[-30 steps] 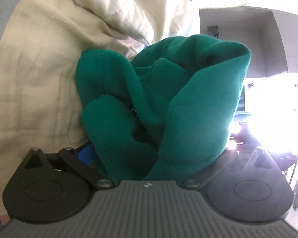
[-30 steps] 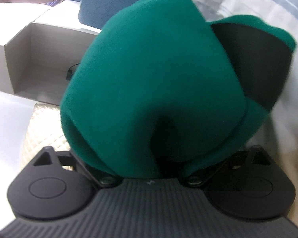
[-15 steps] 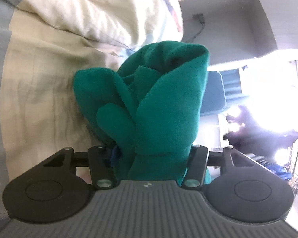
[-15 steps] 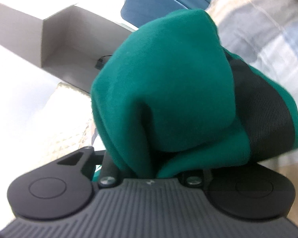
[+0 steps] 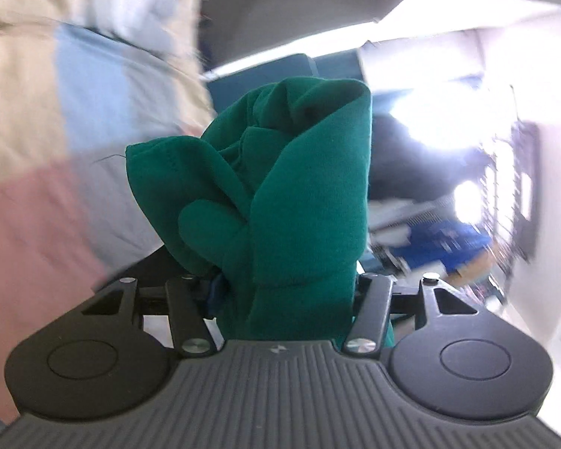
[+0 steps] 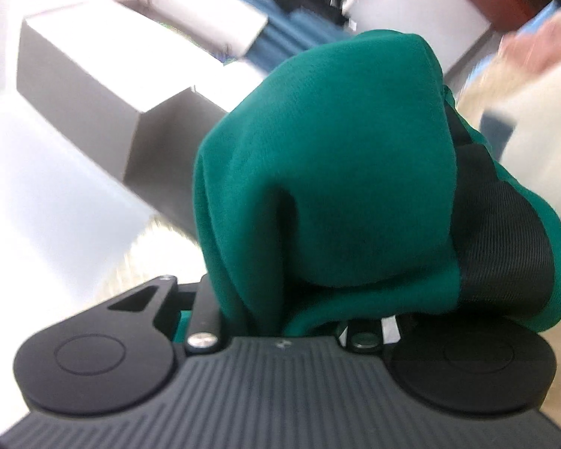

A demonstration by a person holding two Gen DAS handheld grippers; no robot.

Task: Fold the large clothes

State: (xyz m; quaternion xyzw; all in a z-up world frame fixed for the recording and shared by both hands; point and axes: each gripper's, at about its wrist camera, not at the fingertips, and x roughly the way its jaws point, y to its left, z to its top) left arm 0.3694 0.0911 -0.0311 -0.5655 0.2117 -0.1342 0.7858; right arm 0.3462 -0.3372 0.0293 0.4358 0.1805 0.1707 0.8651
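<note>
My left tool (image 5: 286, 295) is clenching a bunched fold of the green garment (image 5: 303, 194), which is filling the centre of the frame and rising above the jaws. My right tool (image 6: 280, 318) is gripping another bundle of the garment (image 6: 325, 194), with its black ribbed band (image 6: 505, 258) showing at centre right. Blurred bedding (image 5: 74, 112) is lying at the left of the left view.

Left gripper (image 5: 286, 299): jaws clamped on a bunched green garment (image 5: 303, 187), whose folds rise straight up from between them. Bedding (image 5: 74, 104) to the left, in cream, pale blue and pink blocks, blurred. Bright window glare to the right, with a blurred blue object (image 5: 445, 239) below it.
</note>
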